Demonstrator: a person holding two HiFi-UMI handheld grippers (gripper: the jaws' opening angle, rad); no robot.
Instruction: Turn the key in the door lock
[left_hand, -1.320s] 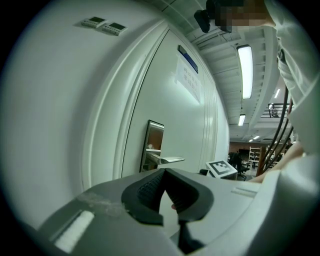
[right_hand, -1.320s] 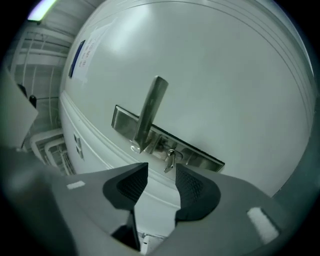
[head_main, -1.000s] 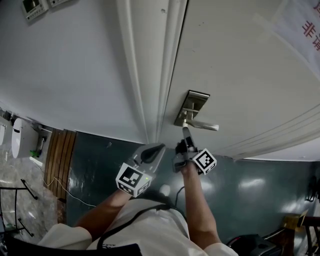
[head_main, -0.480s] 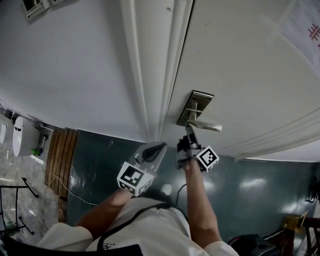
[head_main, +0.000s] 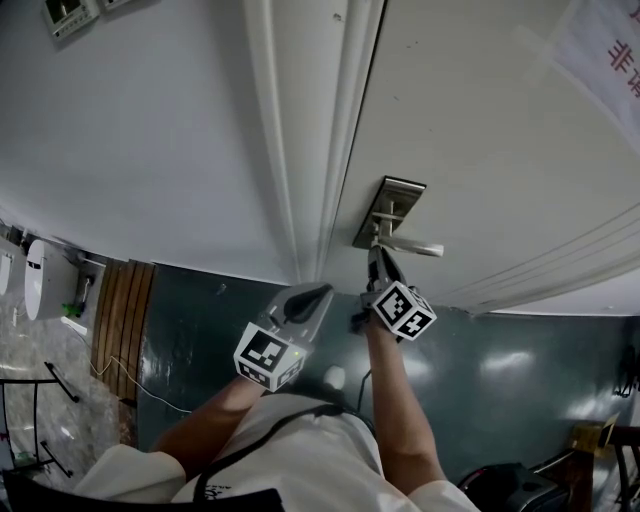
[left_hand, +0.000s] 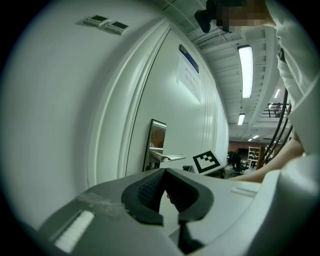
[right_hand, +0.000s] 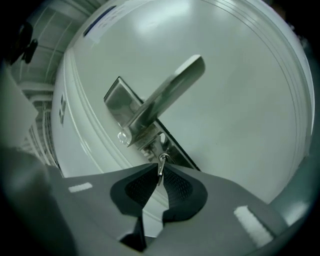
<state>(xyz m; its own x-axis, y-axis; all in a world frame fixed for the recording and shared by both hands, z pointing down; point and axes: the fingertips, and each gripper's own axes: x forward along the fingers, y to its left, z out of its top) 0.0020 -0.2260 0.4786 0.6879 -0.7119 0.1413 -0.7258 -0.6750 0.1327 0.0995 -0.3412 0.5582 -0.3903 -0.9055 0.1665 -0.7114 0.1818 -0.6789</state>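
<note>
A metal lock plate with a lever handle sits on the white door. My right gripper reaches up to the plate just under the lever. In the right gripper view a small key sticks out of the lock below the lever. My right gripper has its jaws closing, and the pad tips pinch the key's head. My left gripper hovers shut and empty near the door frame, away from the lock. In its own view my left gripper faces the plate.
A white door frame runs left of the lock. A paper sign hangs on the door at upper right. Wall switch boxes sit at upper left. The dark green floor lies below, with wooden slats at the left.
My right gripper has rolled about its own axis, so its marker cube now faces the head camera, and its jaws have closed onto the key. The left gripper stayed still.
</note>
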